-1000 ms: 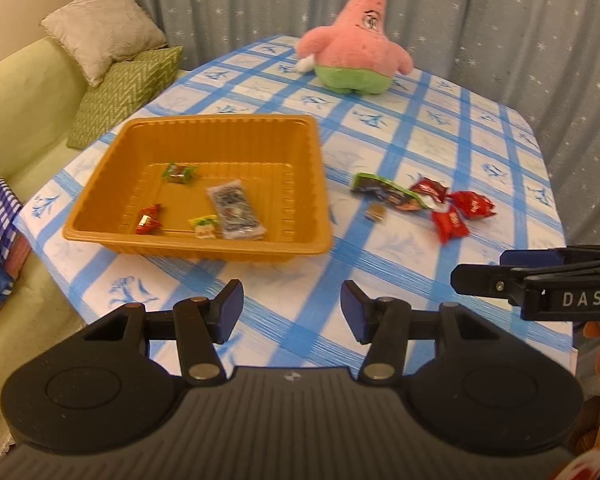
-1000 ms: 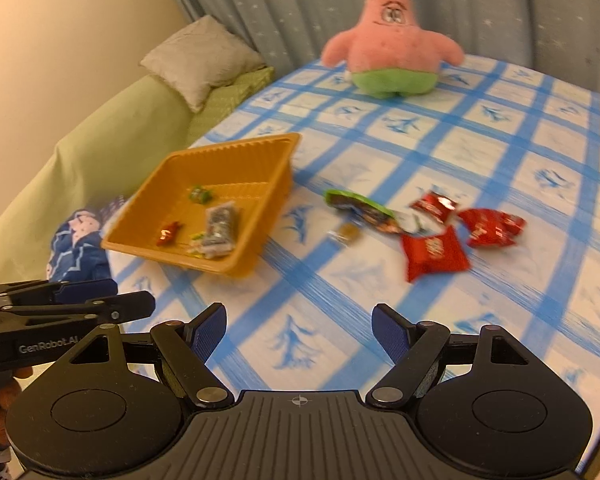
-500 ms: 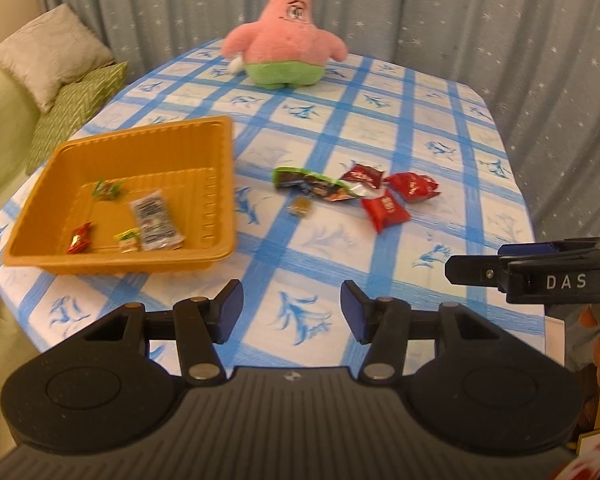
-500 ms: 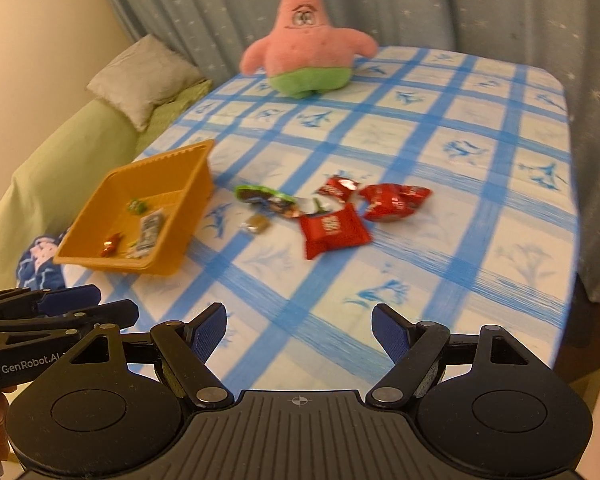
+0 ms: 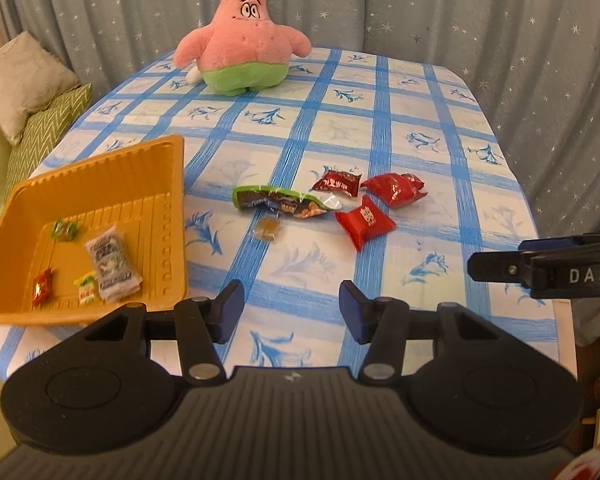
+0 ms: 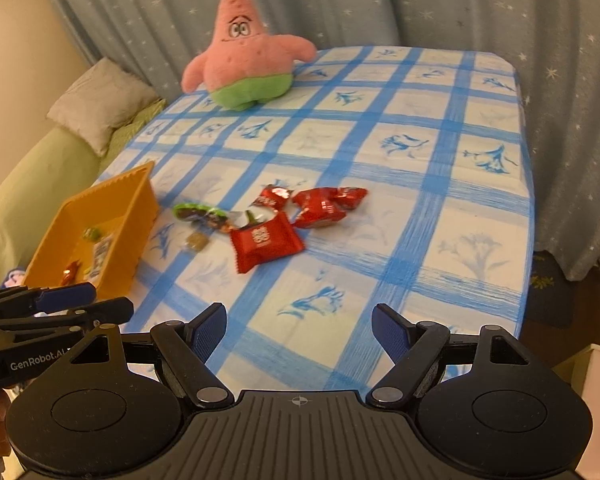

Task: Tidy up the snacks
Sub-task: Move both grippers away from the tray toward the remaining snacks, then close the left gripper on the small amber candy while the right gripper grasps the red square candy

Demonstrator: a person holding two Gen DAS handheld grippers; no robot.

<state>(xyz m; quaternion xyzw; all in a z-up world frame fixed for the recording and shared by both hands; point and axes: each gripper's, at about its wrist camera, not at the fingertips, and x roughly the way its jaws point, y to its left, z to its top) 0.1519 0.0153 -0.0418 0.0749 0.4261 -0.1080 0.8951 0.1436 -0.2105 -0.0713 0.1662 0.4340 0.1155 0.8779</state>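
An orange tray sits at the table's left and holds several small snacks, among them a grey packet. Loose on the cloth in the middle lie a green wrapper, a small brown candy and three red packets. My left gripper hangs open above the near table edge, with nothing between its fingers. My right gripper is open and empty too, short of the red packets. Each gripper shows at the side of the other's view.
A pink star plush toy stands at the far side of the blue-checked tablecloth. A green sofa with cushions lies to the left. Starred curtains hang behind and to the right of the table.
Both views have swung right, so the tray slid from the centre toward the left and the loose packets came to the middle. Both grippers stayed open and empty.
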